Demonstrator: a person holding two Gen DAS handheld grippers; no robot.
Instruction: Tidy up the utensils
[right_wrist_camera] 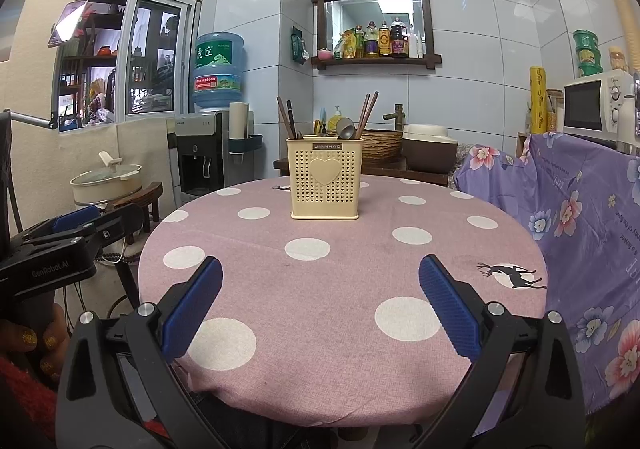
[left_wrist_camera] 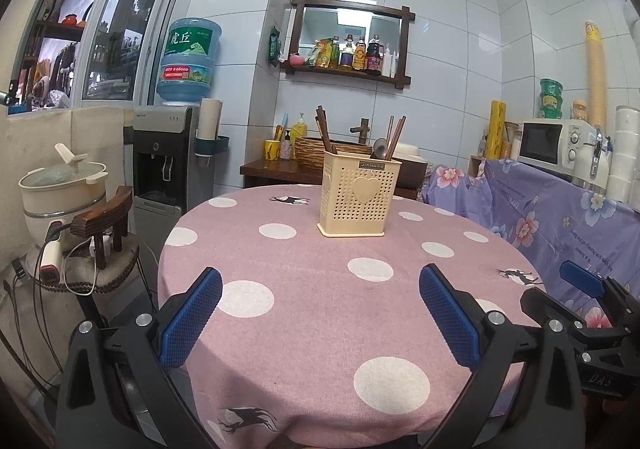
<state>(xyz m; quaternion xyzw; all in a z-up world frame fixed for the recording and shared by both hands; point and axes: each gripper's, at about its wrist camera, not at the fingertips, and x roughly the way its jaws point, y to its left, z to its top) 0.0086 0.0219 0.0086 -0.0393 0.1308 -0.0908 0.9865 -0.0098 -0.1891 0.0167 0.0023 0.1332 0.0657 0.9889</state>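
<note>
From the left wrist, the left gripper [left_wrist_camera: 320, 305] hangs with its jaws spread wide and nothing between them, over the near part of the round table [left_wrist_camera: 304, 329], while the cream utensil holder [left_wrist_camera: 358, 195] stands upright at the far side of that table, well apart from the fingers. In the holder, dark chopsticks [left_wrist_camera: 325, 133] lean left, another pair leans right, and a metal spoon [left_wrist_camera: 379, 148] sits between them. The cloth around the holder looks bare, so the utensils appear already gathered; any further sorting would call for a straight approach from the front and a pinch high on a stick, so the light holder is not tipped. From the right wrist, the right gripper [right_wrist_camera: 320, 303] is likewise spread and empty, short of the holder [right_wrist_camera: 326, 177], whose chopsticks [right_wrist_camera: 289, 117] and spoon [right_wrist_camera: 345, 128] show above its rim. How the holder's compartments divide inside is hidden by its perforated front. The near table edge is cut off behind both grippers, so anything lying there cannot be seen.
</note>
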